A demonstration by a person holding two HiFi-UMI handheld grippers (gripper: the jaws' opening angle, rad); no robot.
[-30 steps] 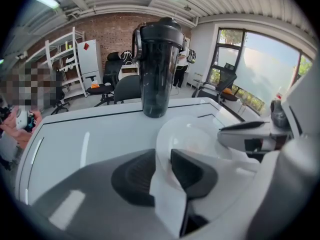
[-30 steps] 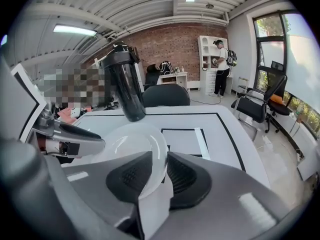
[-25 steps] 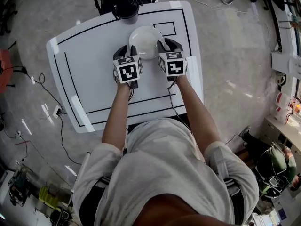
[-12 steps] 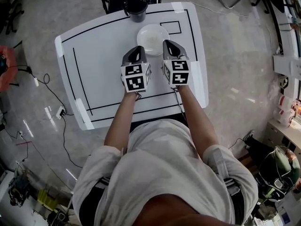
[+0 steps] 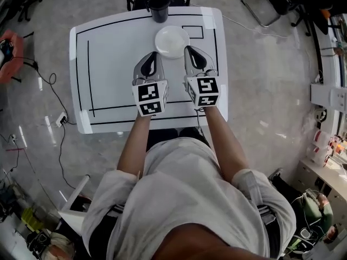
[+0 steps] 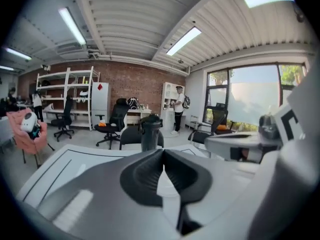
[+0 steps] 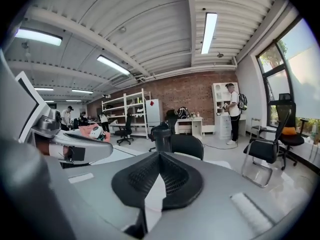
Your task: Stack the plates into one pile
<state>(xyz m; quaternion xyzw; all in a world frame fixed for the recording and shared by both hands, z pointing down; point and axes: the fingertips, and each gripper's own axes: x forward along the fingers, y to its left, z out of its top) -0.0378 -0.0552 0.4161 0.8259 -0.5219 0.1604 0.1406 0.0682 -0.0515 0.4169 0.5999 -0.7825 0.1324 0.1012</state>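
In the head view a white plate pile [image 5: 172,41] rests on the far middle of the white table [image 5: 108,64]. How many plates it holds I cannot tell. My left gripper [image 5: 151,56] hangs above the table just left of the pile and nearer to me, jaws shut with nothing in them. On the pile's right side my right gripper [image 5: 191,52] is likewise shut and empty. Neither touches the pile. In the left gripper view the jaws [image 6: 163,152] meet in a closed seam, and the right gripper view shows the same [image 7: 159,157].
A black lidded cup [image 5: 159,4] stands at the table's far edge, just behind the pile; it also shows as the cup [image 6: 151,131] and the cup [image 7: 162,136]. Black tape lines [image 5: 88,75] frame the tabletop. A dark chair [image 5: 142,3] stands beyond the table. Cables lie on the floor at left.
Both grippers were open on either side of the plate pile a second ago. They have since shut, risen and drawn back toward me, leaving the pile on the table.
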